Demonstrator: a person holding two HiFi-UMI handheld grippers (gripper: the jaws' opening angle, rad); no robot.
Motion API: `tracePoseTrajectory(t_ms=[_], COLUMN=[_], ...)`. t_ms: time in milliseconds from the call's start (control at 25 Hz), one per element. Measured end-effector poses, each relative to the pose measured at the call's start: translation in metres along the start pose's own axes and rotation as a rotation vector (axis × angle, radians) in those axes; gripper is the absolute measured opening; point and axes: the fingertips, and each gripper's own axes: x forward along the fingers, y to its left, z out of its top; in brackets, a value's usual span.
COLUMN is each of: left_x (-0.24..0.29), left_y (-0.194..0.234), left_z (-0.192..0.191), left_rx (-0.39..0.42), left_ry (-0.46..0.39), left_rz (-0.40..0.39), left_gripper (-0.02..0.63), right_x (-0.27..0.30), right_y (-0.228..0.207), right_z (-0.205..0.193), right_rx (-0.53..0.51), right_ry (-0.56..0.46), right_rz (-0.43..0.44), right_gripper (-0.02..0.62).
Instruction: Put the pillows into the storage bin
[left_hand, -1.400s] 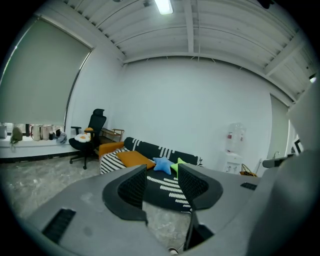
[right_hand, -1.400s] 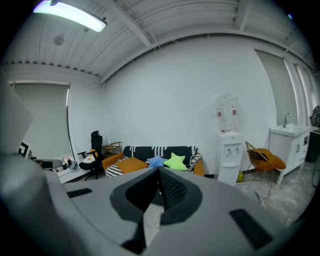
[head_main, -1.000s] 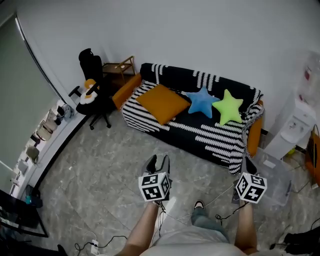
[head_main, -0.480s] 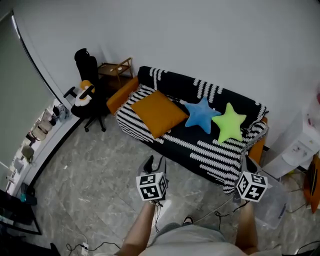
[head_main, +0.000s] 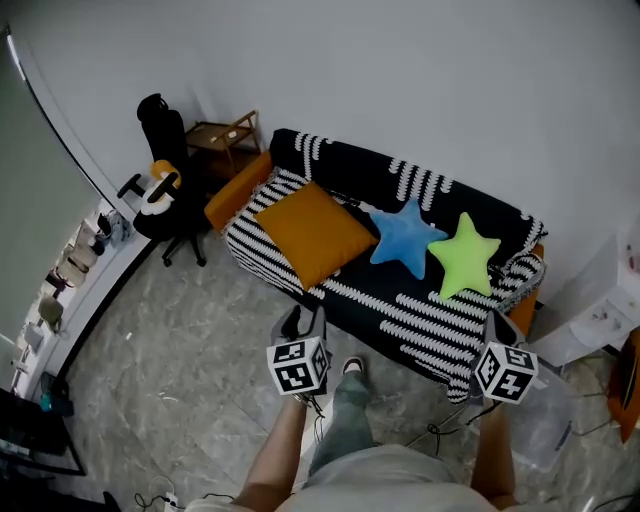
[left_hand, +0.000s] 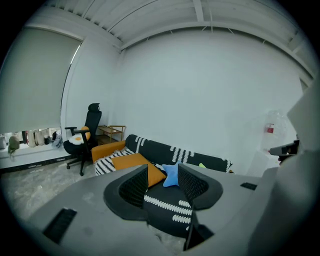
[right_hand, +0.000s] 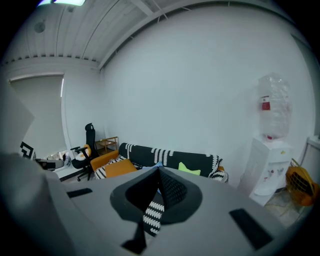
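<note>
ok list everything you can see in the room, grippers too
sofa: one, black and white striped, orange arms, by the wall
square pillow: one, orange, sofa's left
blue star pillow: one, blue, sofa's middle
green star pillow: one, green, sofa's right
storage bin: one, clear, floor off sofa's right end
office chair: one, black, left of sofa
side table: one, wooden, behind the chair
water dispenser: one, white, far right
person's leg: one, grey trousers, bottom centre
left gripper: one, grey, jaws apart, empty
right gripper: one, grey, jaws together, empty
</note>
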Motion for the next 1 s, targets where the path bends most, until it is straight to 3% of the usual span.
tracePoseTrajectory(t_ms=[200, 640, 1000], left_x=[0.081, 0.266, 0.354], left_y=[0.020, 0.099, 0.140], left_z=[0.024, 0.102, 0.125], left_rx=[-0.011, -0.019, -0.041], left_ry=[0.008, 0.063, 0.100], left_rz=[-0.012, -0.014, 0.030], left_gripper=[0.186, 0.186, 0.186], right_x=[0.070, 0.249, 0.344], right_y=[0.005, 0.067, 0.086], right_z=[0.027, 0.119, 0.129], right_rx=[0.026, 0.010, -0.009], right_ry=[-0.010, -0.003, 0.085], right_rz=[-0.033, -0.026, -0.008], right_gripper=[0.002, 0.002, 0.002])
